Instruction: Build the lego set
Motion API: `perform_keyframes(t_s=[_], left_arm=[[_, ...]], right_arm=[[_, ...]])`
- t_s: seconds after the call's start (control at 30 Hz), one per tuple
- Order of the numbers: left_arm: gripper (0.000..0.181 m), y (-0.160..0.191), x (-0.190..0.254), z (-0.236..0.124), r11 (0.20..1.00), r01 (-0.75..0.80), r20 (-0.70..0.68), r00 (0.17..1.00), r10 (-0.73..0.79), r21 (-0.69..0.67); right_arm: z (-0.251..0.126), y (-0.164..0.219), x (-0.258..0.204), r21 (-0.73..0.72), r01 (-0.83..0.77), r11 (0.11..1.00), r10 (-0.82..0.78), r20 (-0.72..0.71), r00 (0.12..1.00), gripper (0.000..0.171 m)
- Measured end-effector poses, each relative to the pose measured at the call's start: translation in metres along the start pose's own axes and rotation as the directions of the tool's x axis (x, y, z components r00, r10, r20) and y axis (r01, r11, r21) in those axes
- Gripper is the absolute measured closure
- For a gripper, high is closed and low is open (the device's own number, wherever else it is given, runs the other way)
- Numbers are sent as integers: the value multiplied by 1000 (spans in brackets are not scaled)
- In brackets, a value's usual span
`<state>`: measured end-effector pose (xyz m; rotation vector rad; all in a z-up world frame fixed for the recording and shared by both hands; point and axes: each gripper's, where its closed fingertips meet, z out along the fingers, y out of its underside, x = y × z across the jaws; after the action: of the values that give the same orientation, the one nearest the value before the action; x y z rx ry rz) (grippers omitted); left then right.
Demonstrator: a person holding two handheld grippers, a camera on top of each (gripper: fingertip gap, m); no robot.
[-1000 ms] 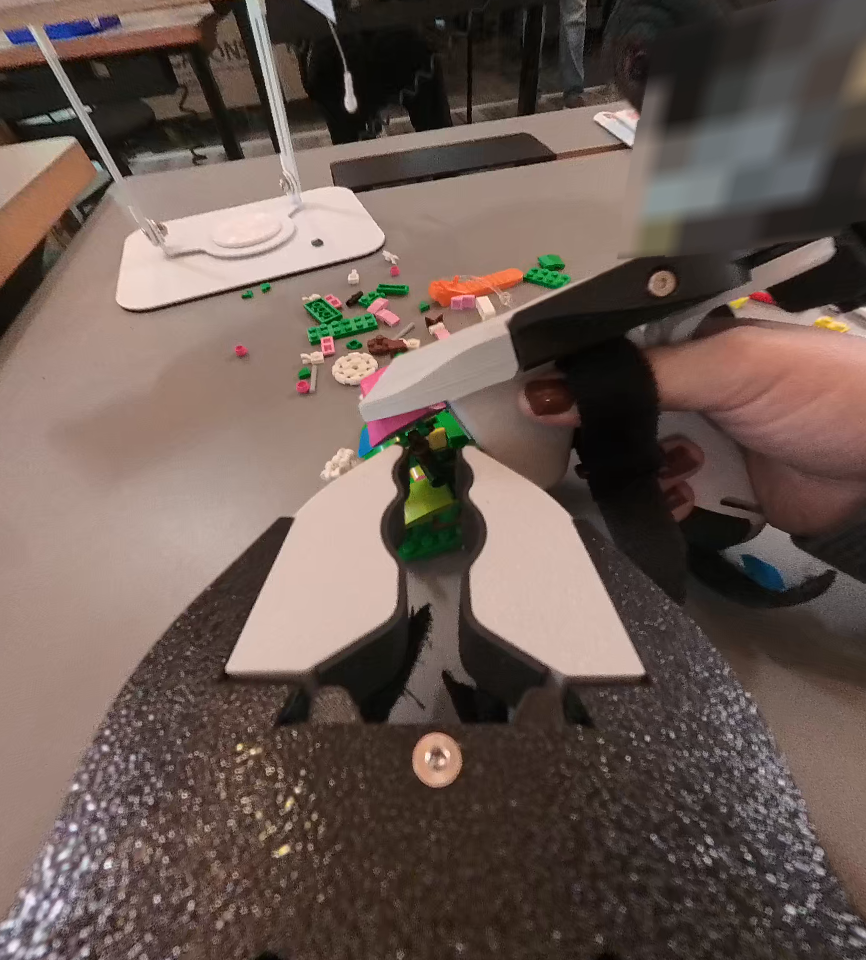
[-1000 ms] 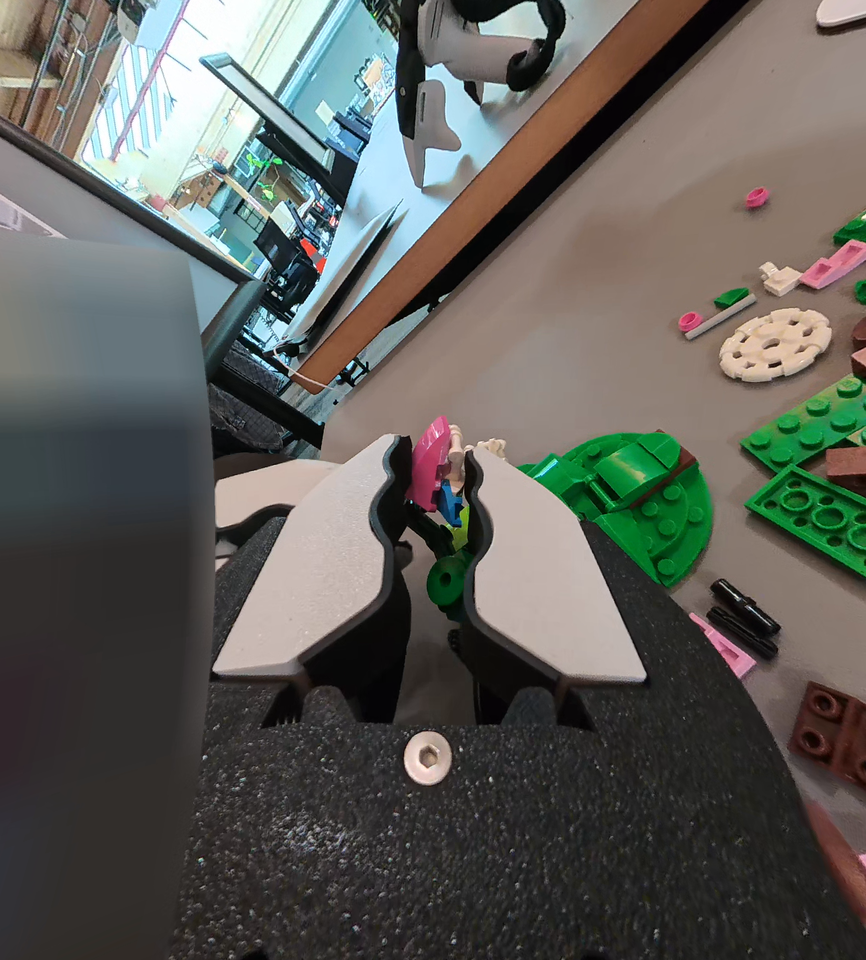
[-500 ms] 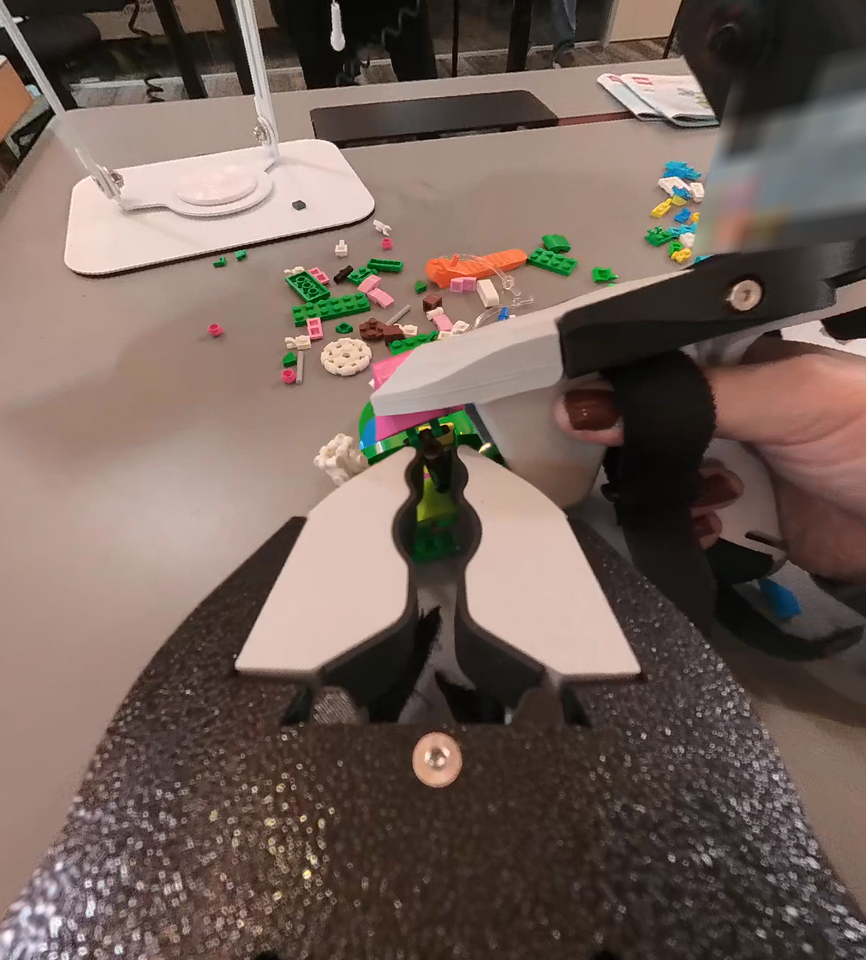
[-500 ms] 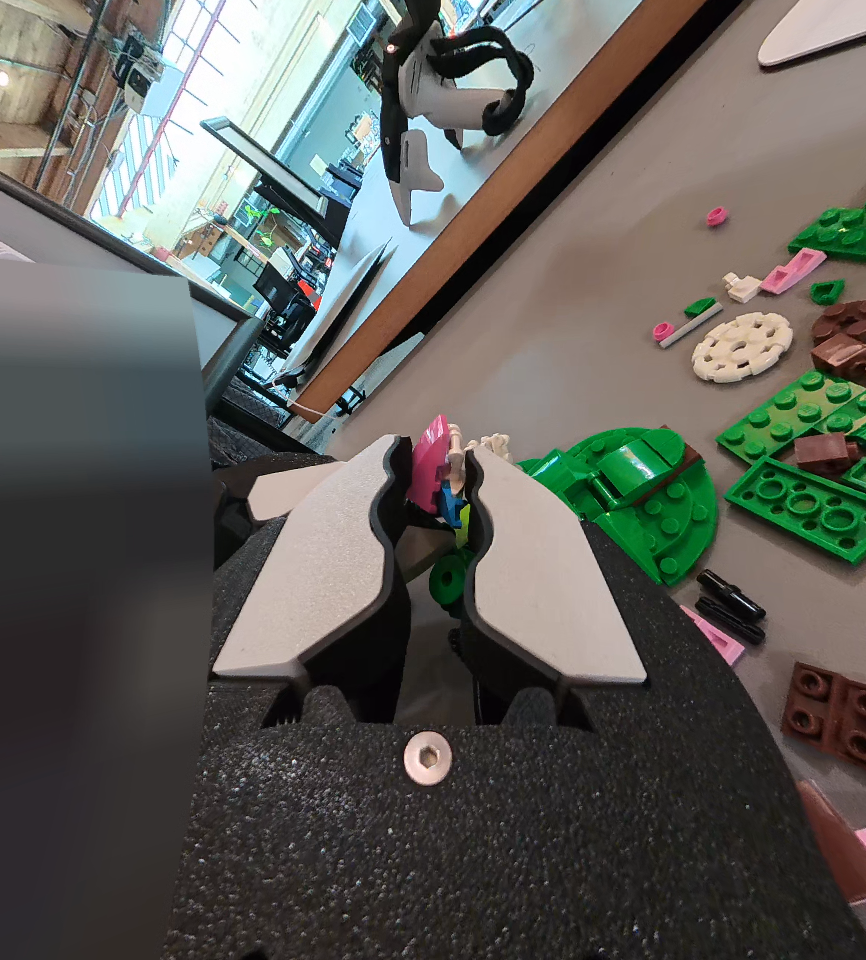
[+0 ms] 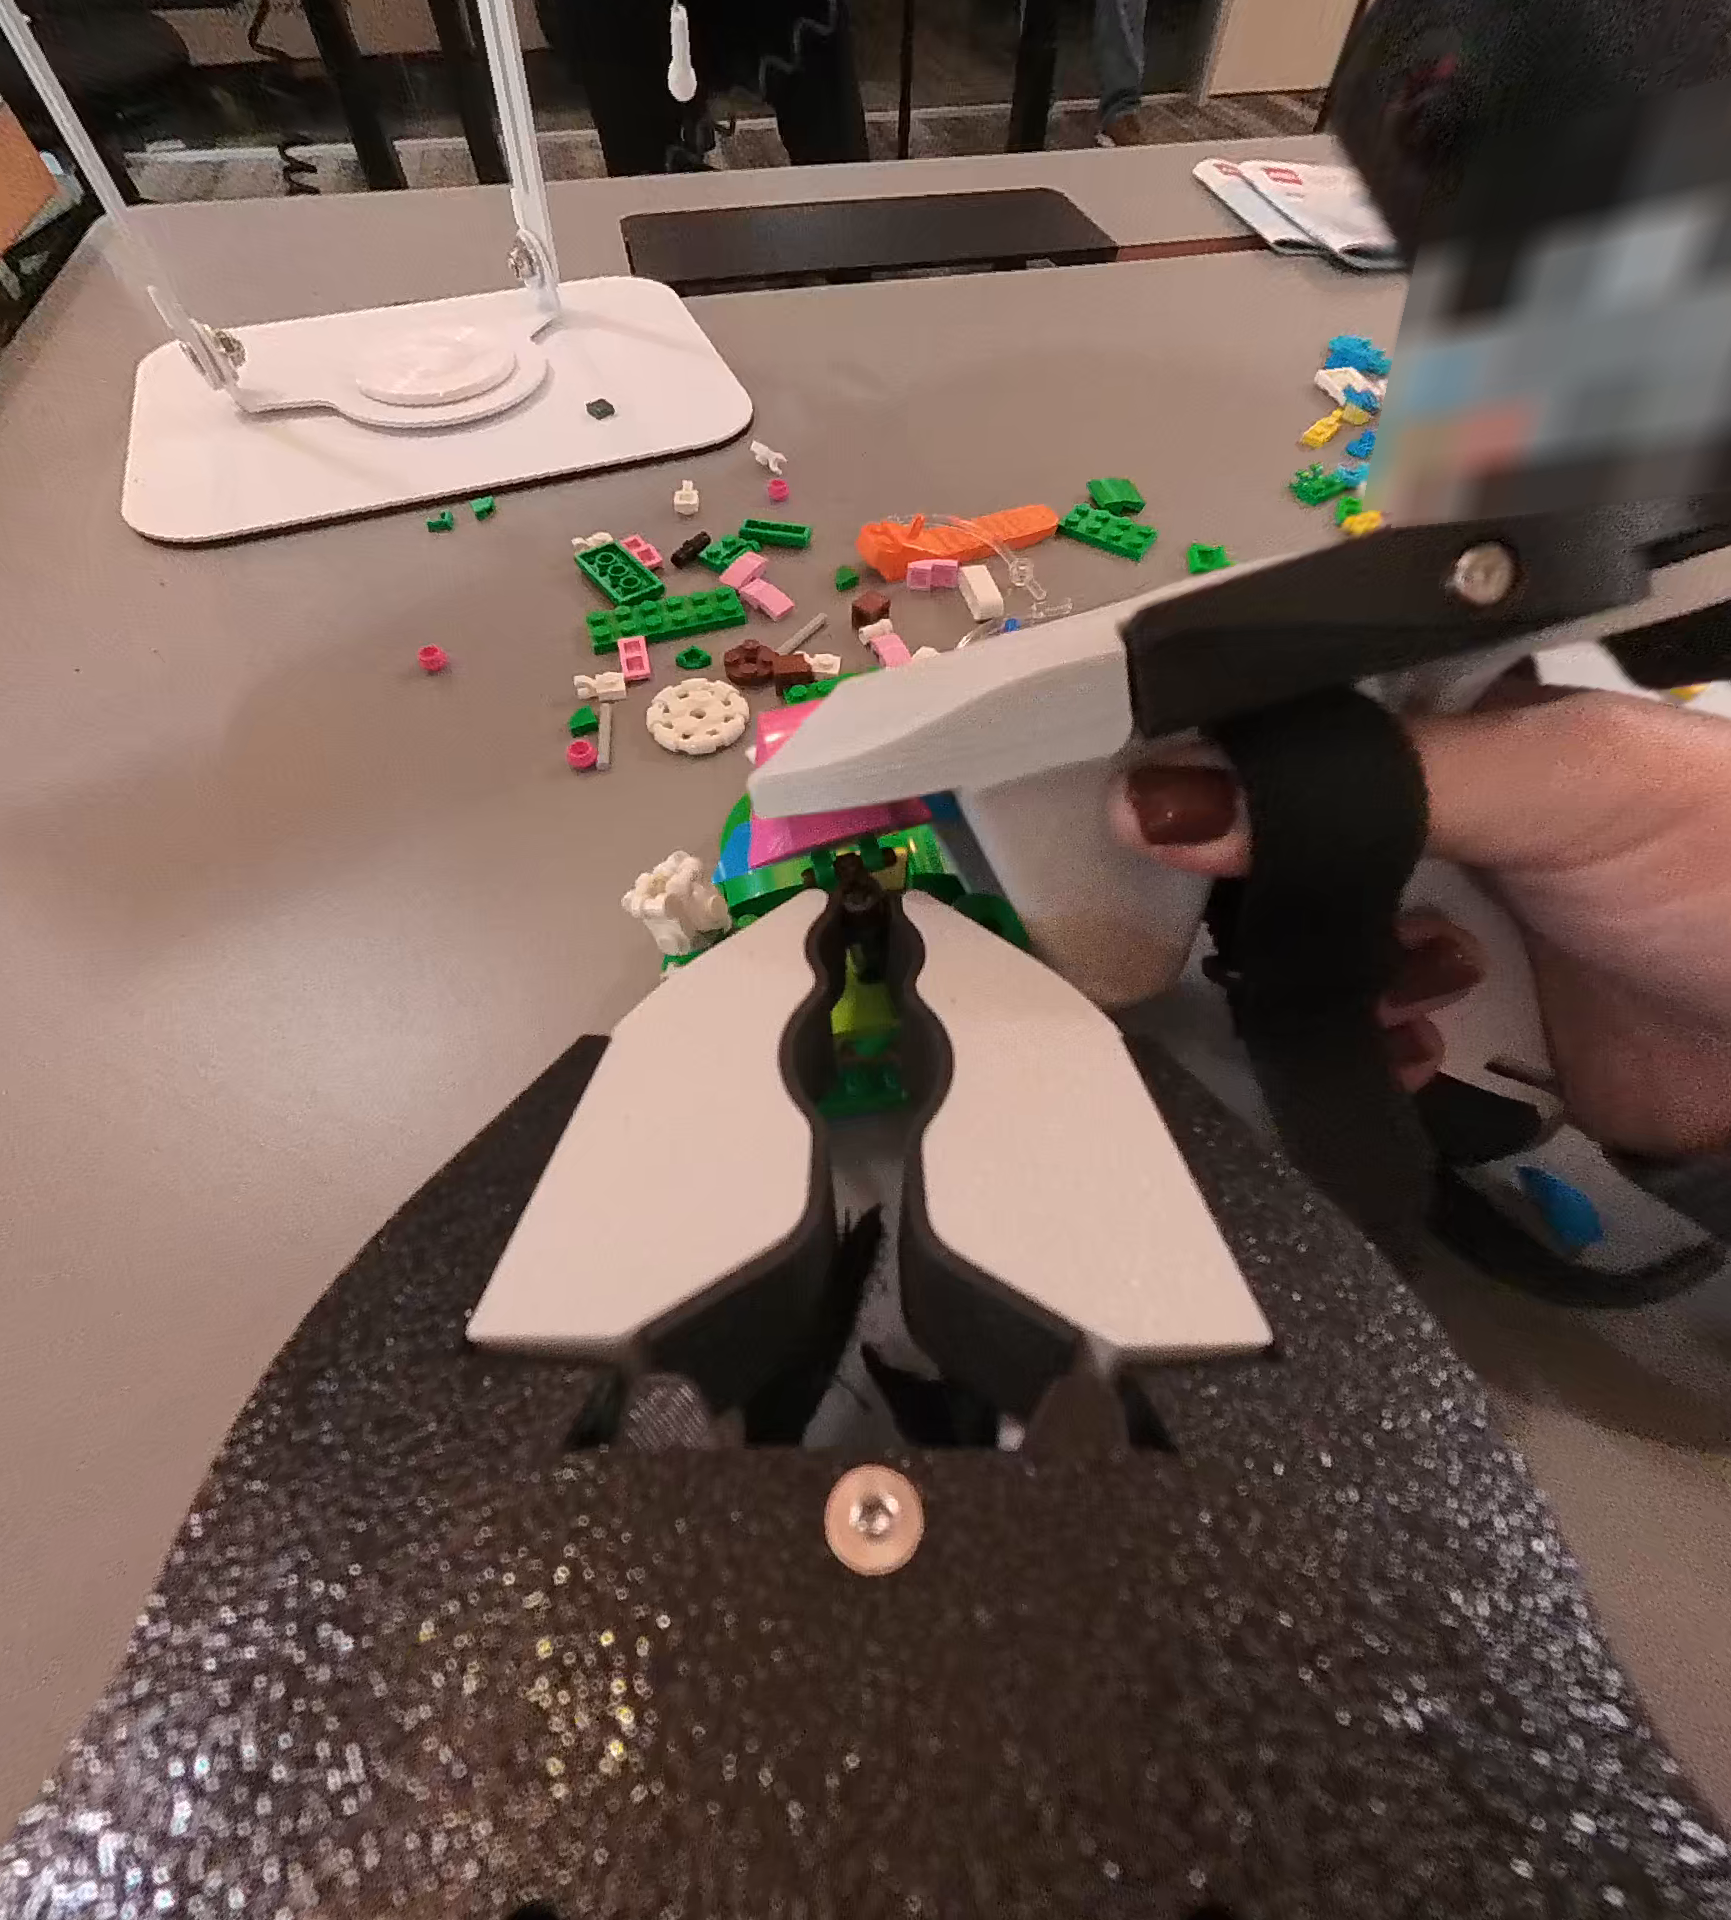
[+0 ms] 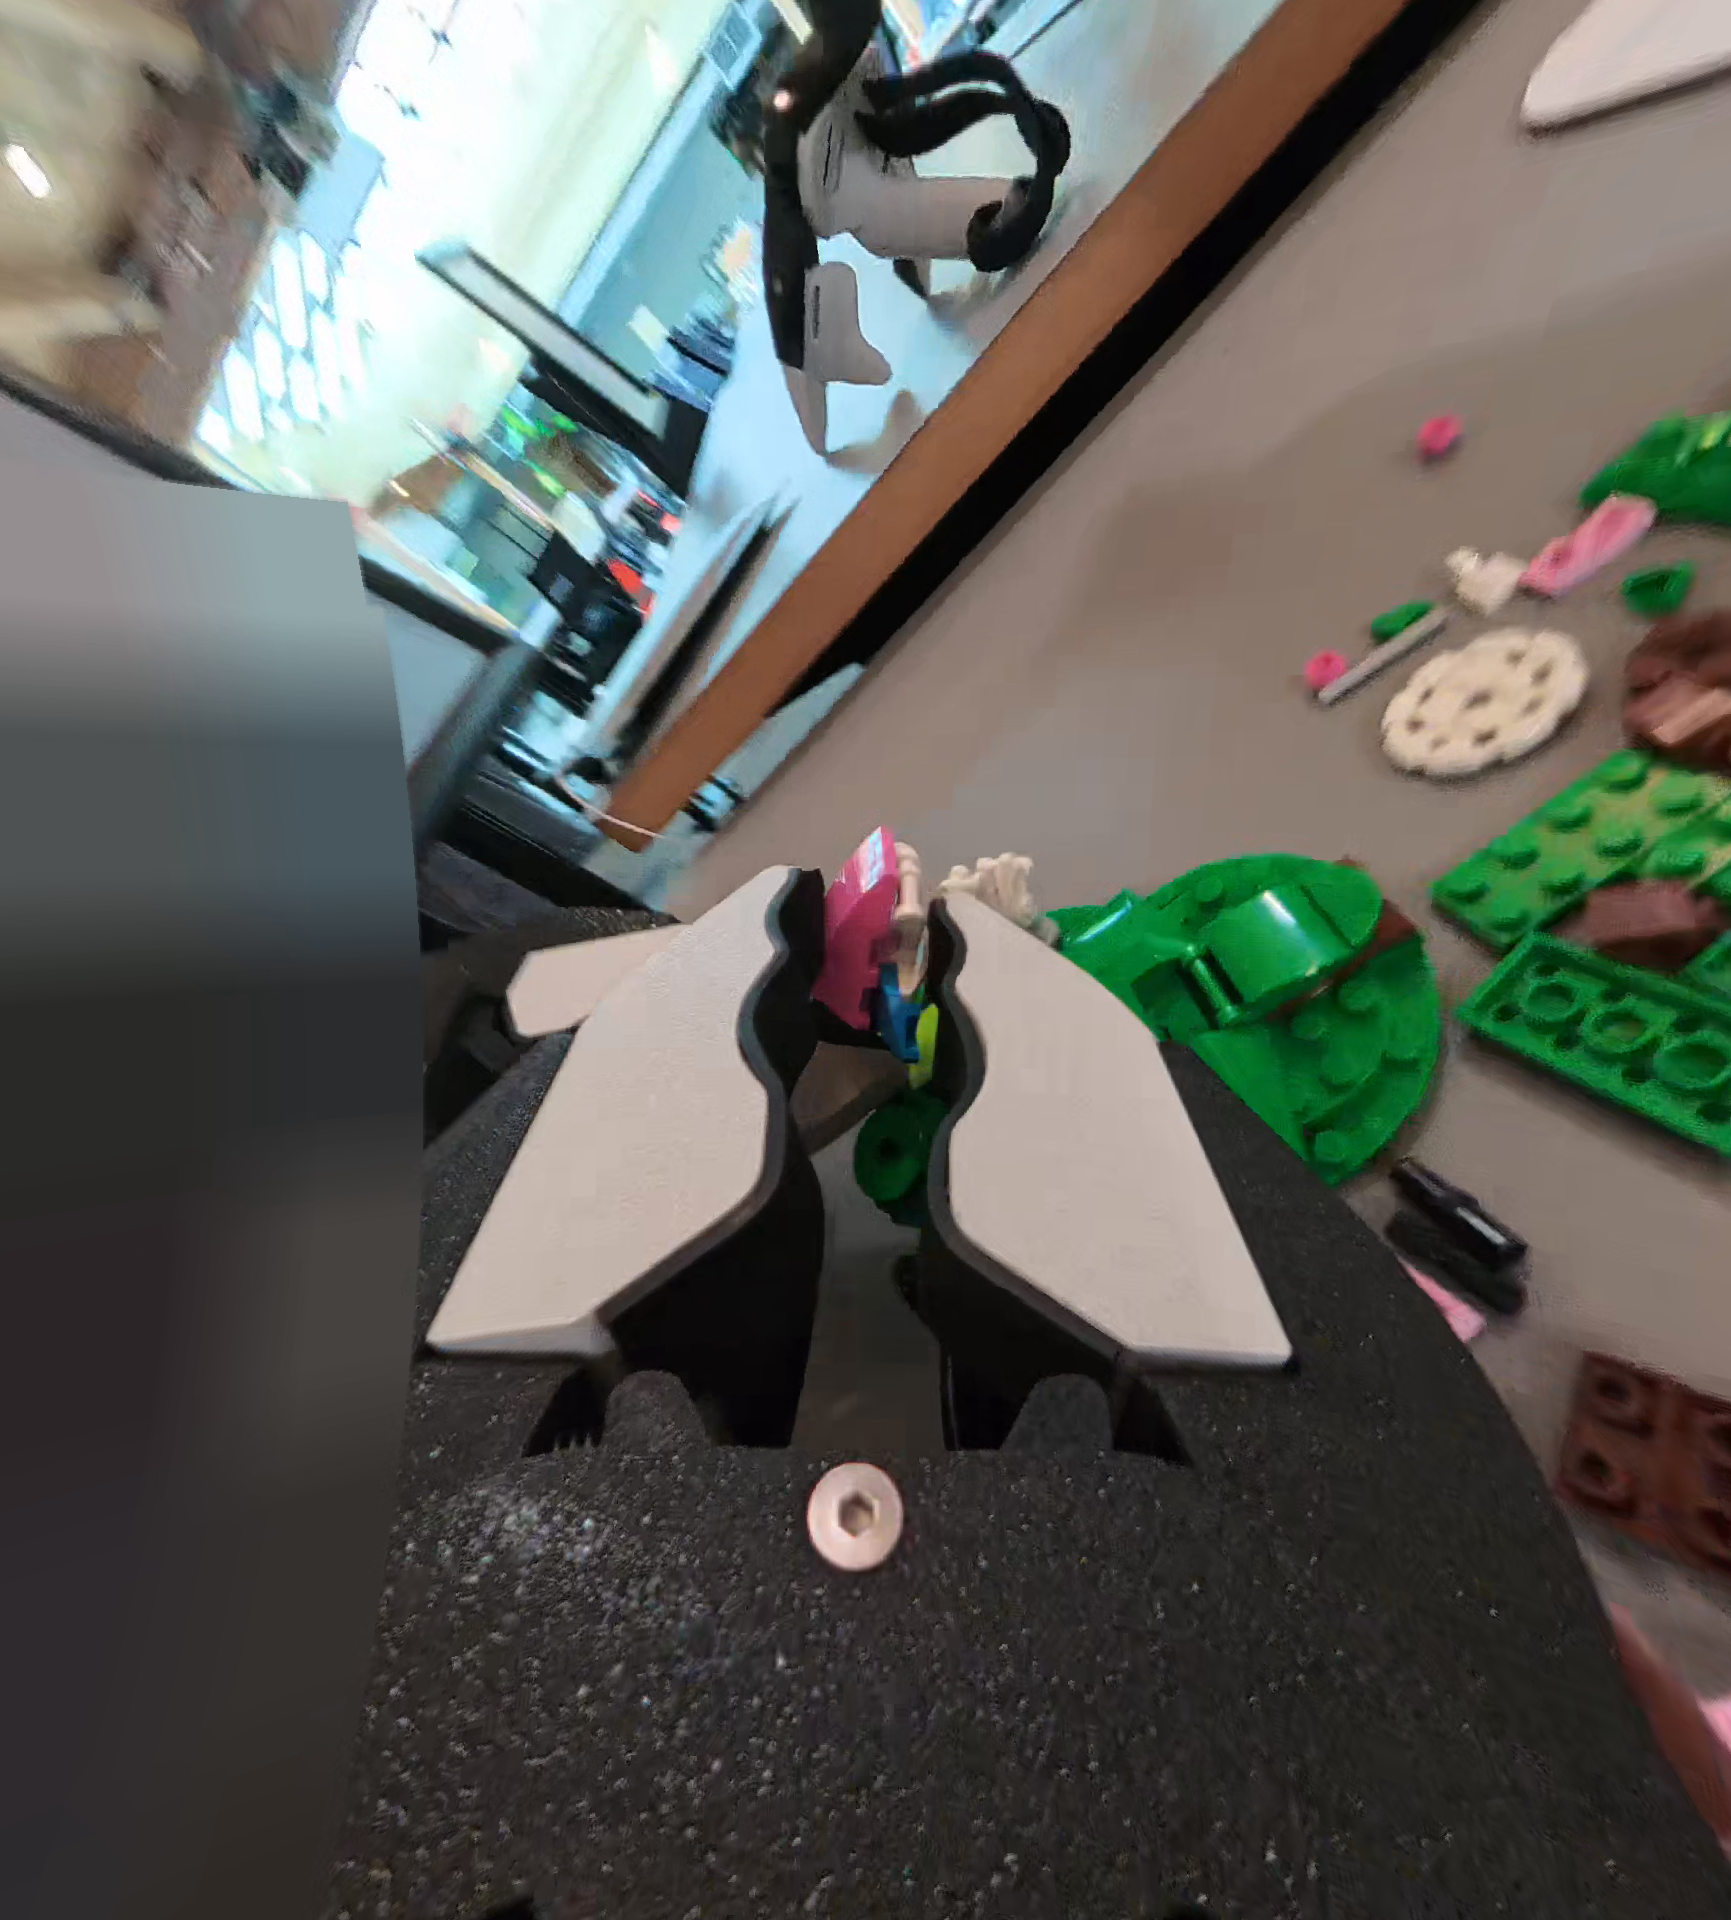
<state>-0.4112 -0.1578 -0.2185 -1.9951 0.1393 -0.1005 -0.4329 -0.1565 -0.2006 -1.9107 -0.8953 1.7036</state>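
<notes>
Above the grey table (image 5: 217, 935), the left gripper (image 5: 866, 914) and right gripper (image 6: 866, 914) are both pinching, apparently, one small lego assembly (image 6: 866, 925) between nearly closed jaws.

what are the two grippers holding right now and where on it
Both are shut on one small lego assembly: the left gripper pinches its green and lime lower stem, the right gripper clamps its pink and blue top.

The tabletop (image 5: 217, 883) is plain grey, the far stand base (image 5: 445, 416) white. Scattered bricks are mostly green, with pink, brown and white; one long piece (image 5: 954, 535) is orange. The round plate (image 6: 1297, 997) is glossy green.
</notes>
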Motion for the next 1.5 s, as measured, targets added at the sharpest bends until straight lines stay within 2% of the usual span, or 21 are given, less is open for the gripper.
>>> perform_keyframes(t_s=[0.1,0.2,0.27,0.33,0.4,0.47,0.6,0.77,0.83,0.9,0.97,1.03,1.13,1.33,1.43,1.5], left_arm=[[174,-1,-1,0,1000,-12,8,1000,12,5],[174,-1,-1,0,1000,-6,3,1000,6,6],[174,0,-1,0,1000,5,-1,1000,-5,3],[174,0,-2,0,1000,20,-6,1000,-20,-1],[174,1,-3,1,999,33,-10,999,-33,-6],[174,1,-3,1,999,40,-16,999,-41,-8],[174,1,-3,0,1000,27,-8,1000,-27,-3],[174,-1,-1,0,1000,-22,12,1000,22,7],[174,0,-2,0,1000,11,-4,1000,-11,2],[174,0,-4,0,999,35,-13,999,-35,-2],[174,1,-4,0,1000,29,-4,1000,-29,-3],[174,1,-4,1,999,32,-6,999,-32,-3],[174,1,-5,1,999,33,-5,999,-33,-4],[174,0,-5,0,1000,27,-4,1000,-27,4],[174,0,-5,1,1000,30,-3,1000,-30,4],[174,0,-6,1,999,48,-11,999,-48,-1]], right_arm=[[-1,-1,0,6,-168,986,167,79,983,152],[-1,0,0,0,-175,985,174,94,980,152],[0,0,1,-18,-29,999,29,34,999,153],[1,0,1,-59,198,978,-201,-60,978,153],[2,0,1,-116,401,909,-415,-140,899,153],[2,0,1,-161,536,829,-559,-183,809,153],[1,-1,-1,-244,735,632,-775,-218,594,153],[-3,-3,-4,-260,823,505,-862,-205,464,153],[-2,-3,-4,-224,791,569,-821,-198,535,154],[1,-2,-3,-168,674,720,-694,-170,699,153],[2,-2,-1,-105,480,871,-490,-116,864,153],[2,-2,1,-55,250,967,-253,-45,966,153],[2,-2,2,-27,-13,1000,14,47,999,154],[2,-2,2,-38,-293,955,295,173,940,153],[2,-3,2,-33,-296,954,297,174,939,154],[3,-2,3,-26,-160,987,162,109,981,154]])
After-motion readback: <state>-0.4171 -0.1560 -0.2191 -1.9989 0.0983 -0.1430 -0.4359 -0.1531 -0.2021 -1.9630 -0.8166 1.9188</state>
